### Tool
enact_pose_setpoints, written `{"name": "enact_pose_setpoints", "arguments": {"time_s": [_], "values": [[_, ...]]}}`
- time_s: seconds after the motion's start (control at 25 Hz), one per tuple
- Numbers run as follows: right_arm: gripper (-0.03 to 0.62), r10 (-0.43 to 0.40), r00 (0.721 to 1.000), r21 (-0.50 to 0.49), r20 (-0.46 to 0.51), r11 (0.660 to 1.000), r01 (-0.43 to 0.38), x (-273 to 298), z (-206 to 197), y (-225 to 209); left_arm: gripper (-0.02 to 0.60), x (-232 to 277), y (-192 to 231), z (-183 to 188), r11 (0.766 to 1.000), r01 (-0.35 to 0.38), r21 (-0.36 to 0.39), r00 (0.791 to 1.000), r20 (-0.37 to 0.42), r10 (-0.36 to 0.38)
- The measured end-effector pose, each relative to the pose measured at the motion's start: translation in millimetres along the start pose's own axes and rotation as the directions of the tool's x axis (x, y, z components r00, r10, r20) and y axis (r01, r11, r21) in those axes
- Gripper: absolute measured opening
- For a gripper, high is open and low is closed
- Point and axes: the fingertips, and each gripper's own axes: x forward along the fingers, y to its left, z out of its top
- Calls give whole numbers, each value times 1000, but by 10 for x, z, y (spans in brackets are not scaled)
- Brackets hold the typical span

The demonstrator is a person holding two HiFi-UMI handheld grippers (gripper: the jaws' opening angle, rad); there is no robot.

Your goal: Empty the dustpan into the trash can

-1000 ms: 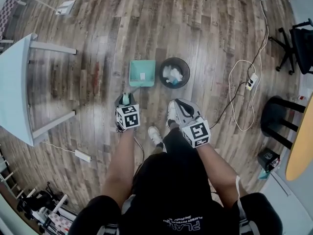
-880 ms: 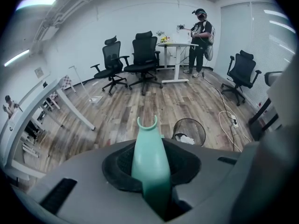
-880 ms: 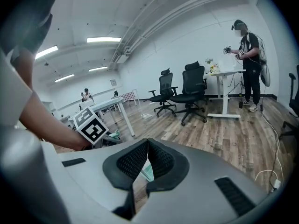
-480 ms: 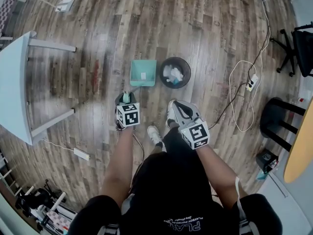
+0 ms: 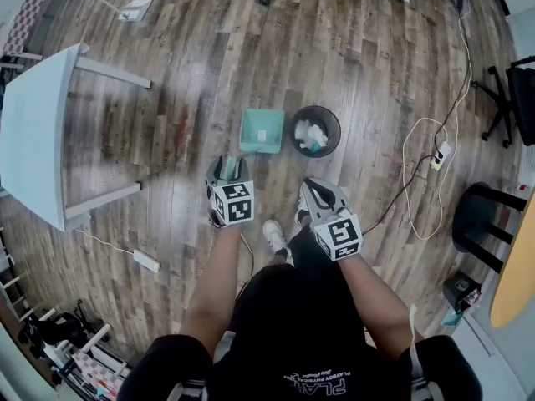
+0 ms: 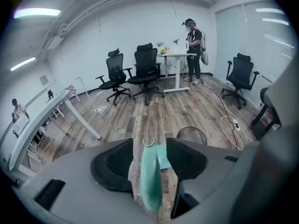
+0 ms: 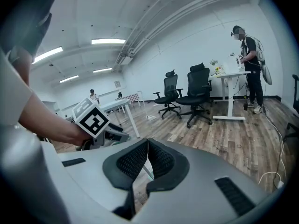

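The left gripper point(image 6: 148, 158) has released the dustpan point(image 5: 262, 130) handle point(image 6: 150, 178), its jaws opening around it. The dustpan lies just left of the trash can point(image 5: 316, 109); the right gripper point(image 7: 147, 149) is closed, empty.

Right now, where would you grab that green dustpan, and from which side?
By its long handle, from above at the near end. The handle rises toward the person and is slim, while the pan lies wide and flat beside the trash can. The left gripper, jaws opening, straddles it.

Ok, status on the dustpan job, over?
Left gripper fingers opening, teal plastic dustpan handle loose between them. Right gripper shut, empty. Dustpan on wooden floor beside black mesh trash can. Nothing blocking.
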Motion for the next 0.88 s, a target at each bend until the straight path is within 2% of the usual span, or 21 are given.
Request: {"name": "enact_pose_setpoints", "arguments": {"time_s": [0.2,0.32,0.44,0.52,0.6,0.72,0.8,0.88], "values": [[25,-5,999,-12,55,1000,5,-5,238,307,224,-635,145,247,999,27,-45,992,121,-22],[25,-7,996,-27,94,1000,9,-60,400,493,157,-1028,181,301,998,38,-43,981,192,-29],[24,-1,992,-72,129,997,10,-180,562,725,55,-1372,195,265,999,43,-7,967,250,-40],[25,7,989,-110,145,994,9,-284,644,892,26,-1595,183,226,997,79,-3,955,289,-74],[25,13,987,-156,159,988,12,-416,711,1043,24,-1822,149,188,989,141,-35,935,334,-121],[23,3,983,-247,186,968,44,-639,843,1221,23,-2171,106,200,969,236,-74,892,413,-185],[25,-26,975,-273,220,958,87,-812,932,1253,23,-2431,89,238,955,288,-73,855,468,-223],[23,-67,961,-250,268,959,136,-1001,1027,1203,23,-2689,59,303,943,330,-46,807,531,-257]]}}
